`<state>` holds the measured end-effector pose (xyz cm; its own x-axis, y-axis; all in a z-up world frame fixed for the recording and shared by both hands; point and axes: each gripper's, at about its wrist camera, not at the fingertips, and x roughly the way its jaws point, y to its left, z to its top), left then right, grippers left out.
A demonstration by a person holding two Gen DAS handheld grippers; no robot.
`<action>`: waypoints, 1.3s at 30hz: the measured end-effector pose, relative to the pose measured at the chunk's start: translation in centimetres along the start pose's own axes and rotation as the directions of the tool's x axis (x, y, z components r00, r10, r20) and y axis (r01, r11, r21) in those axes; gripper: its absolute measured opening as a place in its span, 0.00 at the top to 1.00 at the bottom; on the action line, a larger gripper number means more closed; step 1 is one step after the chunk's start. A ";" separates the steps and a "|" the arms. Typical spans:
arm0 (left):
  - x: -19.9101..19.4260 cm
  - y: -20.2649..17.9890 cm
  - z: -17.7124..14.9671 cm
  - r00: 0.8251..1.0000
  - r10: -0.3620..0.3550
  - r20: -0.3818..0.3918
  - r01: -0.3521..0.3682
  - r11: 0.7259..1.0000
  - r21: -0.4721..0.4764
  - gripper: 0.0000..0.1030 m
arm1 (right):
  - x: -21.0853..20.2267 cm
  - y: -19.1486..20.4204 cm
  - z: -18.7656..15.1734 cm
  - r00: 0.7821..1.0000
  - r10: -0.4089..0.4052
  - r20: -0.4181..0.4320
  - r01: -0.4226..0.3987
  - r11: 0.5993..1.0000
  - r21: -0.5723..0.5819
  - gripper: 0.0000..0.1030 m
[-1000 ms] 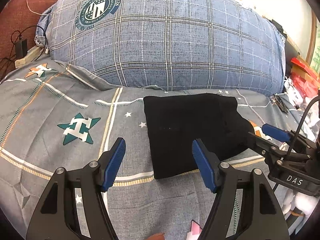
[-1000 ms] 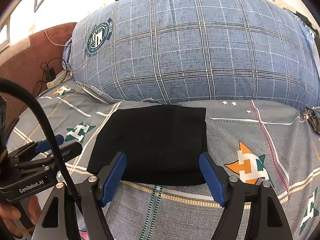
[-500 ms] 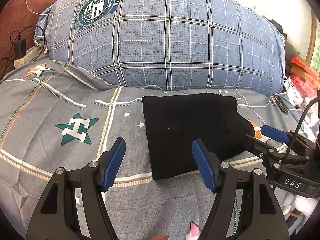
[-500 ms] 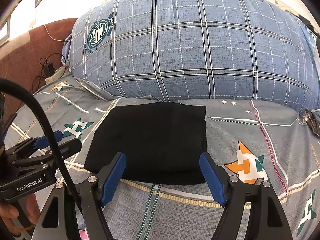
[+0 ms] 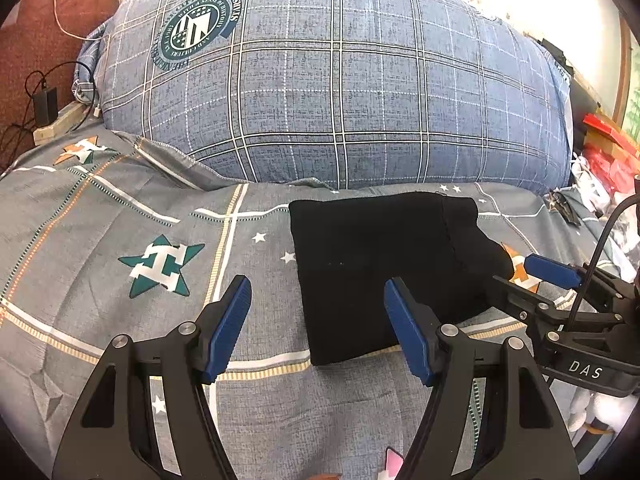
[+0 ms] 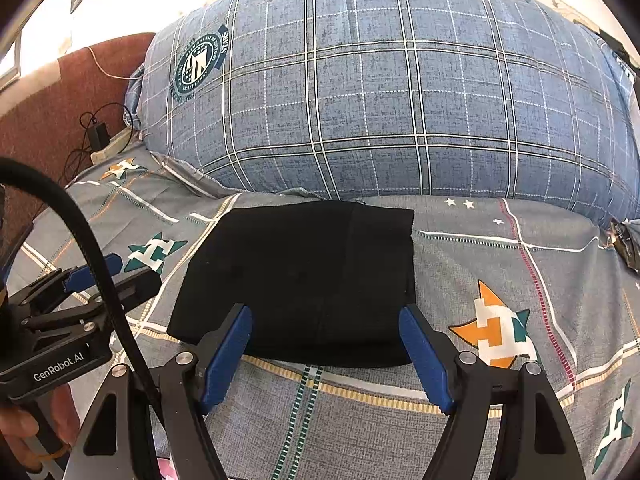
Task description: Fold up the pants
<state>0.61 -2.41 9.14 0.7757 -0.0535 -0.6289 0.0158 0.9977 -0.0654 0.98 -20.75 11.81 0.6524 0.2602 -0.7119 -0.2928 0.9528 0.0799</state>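
Observation:
The black pants (image 5: 384,268) lie folded into a compact rectangle on the grey star-patterned bedspread (image 5: 120,208), just in front of a big blue plaid pillow. They also show in the right wrist view (image 6: 304,276). My left gripper (image 5: 318,326) is open and empty, held near the pants' front left corner. My right gripper (image 6: 326,354) is open and empty, at the pants' front edge. Each gripper shows in the other's view: the right one at the far right (image 5: 532,280), the left one at the far left (image 6: 108,276).
The blue plaid pillow (image 5: 332,92) fills the back of the bed. A brown headboard (image 5: 36,60) with a charger and cables is at the far left. Red boxes and clutter (image 5: 608,148) sit off the bed's right side.
Both grippers have drawn back slightly and stayed open; the view has shifted a little. The folded pants have not moved.

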 end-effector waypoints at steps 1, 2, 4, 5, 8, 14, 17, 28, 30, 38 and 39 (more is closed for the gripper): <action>0.0 0.0 0.0 1.000 0.001 0.000 -0.001 1.000 -0.002 0.32 | 0.0 0.0 0.0 1.000 0.000 -0.001 0.000 1.000 0.001 0.28; 0.0 0.0 -0.1 1.000 0.003 0.000 -0.003 1.000 -0.003 0.32 | 0.0 0.0 -0.1 1.000 0.000 -0.001 0.000 1.000 0.002 0.28; 0.1 0.0 -0.1 1.000 0.006 -0.004 -0.006 1.000 -0.001 0.32 | 0.0 0.2 -0.1 1.000 0.000 -0.001 0.000 1.000 0.002 0.28; 0.2 -0.1 -0.2 1.000 0.008 -0.006 -0.008 1.000 0.000 0.32 | 0.0 0.3 -0.1 1.000 -0.001 -0.002 0.001 1.000 0.002 0.28; 0.2 0.0 -0.1 1.000 0.011 -0.002 -0.011 1.000 -0.006 0.32 | 0.0 0.5 -0.2 1.000 -0.001 -0.003 0.001 1.000 0.001 0.28; 0.1 0.1 -0.2 1.000 0.017 0.005 -0.017 1.000 -0.009 0.32 | 0.1 0.9 -0.4 1.000 -0.001 -0.007 0.001 1.000 0.007 0.28; 0.2 0.0 -0.3 1.000 0.020 0.006 -0.020 1.000 -0.002 0.33 | 0.1 0.8 -0.4 1.000 -0.001 -0.008 0.001 1.000 0.008 0.28; 0.2 -0.5 -0.3 1.000 0.027 0.016 -0.027 0.999 0.018 0.32 | 0.2 0.7 -0.6 1.000 0.000 -0.016 0.000 1.000 0.015 0.28; 0.2 -0.5 -0.3 1.000 0.028 0.015 -0.028 0.999 0.014 0.32 | 0.2 0.6 -0.6 1.000 0.000 -0.016 0.000 1.000 0.017 0.28; 0.2 -0.4 -0.5 1.000 -0.010 0.020 0.011 1.000 -0.009 0.33 | 0.1 0.2 -0.7 1.000 0.000 -0.019 0.000 1.000 0.017 0.28; 0.2 -0.4 -0.5 0.999 -0.016 0.028 0.016 1.000 -0.009 0.33 | 0.1 0.2 -0.8 1.000 -0.001 -0.018 0.001 1.000 0.018 0.28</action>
<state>0.42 -2.82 8.68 0.7924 -0.0679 -0.6062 0.0222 0.9963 -0.0826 0.43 -20.71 11.24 0.6401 0.2569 -0.7241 -0.2795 0.9557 0.0920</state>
